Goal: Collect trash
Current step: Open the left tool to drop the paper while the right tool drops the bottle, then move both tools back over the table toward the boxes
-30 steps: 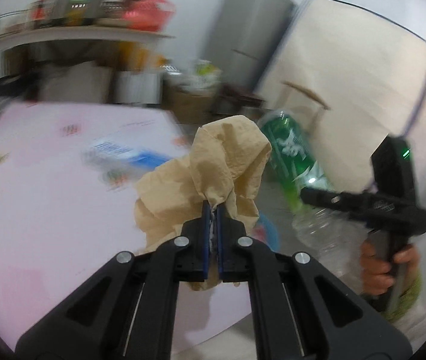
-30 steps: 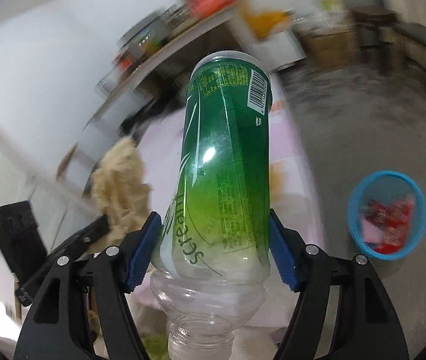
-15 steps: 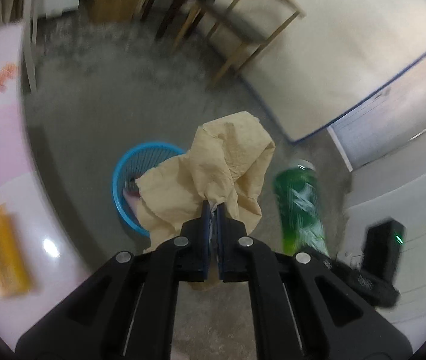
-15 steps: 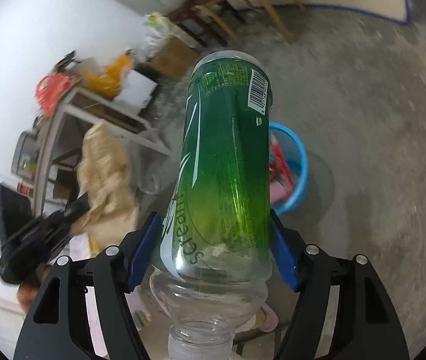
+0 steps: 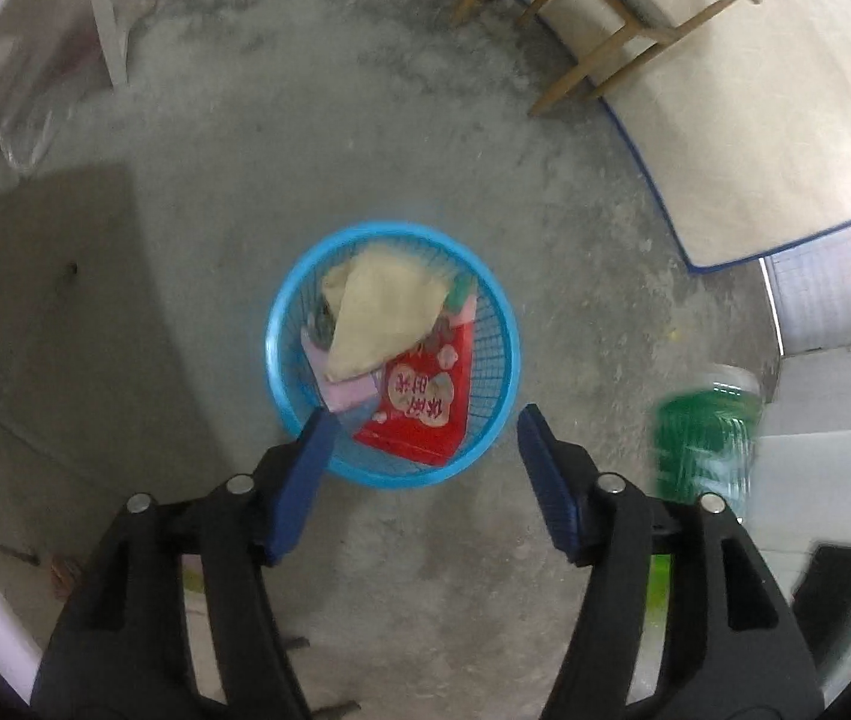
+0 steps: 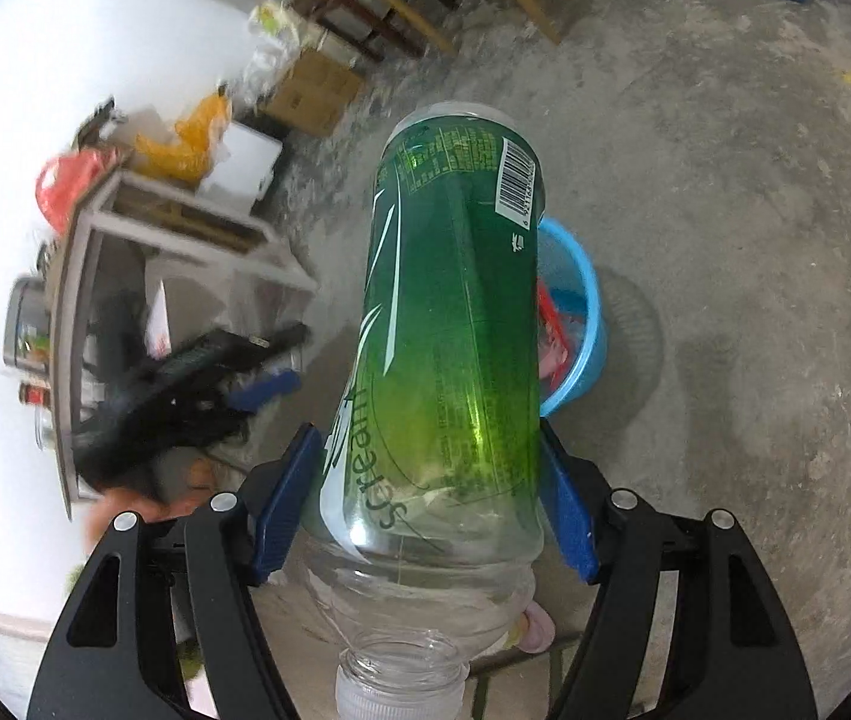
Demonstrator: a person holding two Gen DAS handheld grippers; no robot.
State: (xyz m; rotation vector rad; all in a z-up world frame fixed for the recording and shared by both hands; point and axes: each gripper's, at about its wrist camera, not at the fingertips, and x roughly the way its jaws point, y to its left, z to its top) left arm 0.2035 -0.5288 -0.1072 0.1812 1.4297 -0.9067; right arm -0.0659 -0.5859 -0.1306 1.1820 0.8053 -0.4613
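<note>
Paper (image 5: 386,309) in basket (image 5: 503,384) under opening left gripper (image 5: 422,438).

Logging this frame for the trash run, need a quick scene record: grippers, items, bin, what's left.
left gripper: jaws opening, nothing between them, above the bin
right gripper: shut on the green bottle, neck toward the camera
bin: blue basket on the concrete floor
bin contents: tan crumpled paper on top, red packet, pink item
left to do: bottle not yet in the basket
</note>
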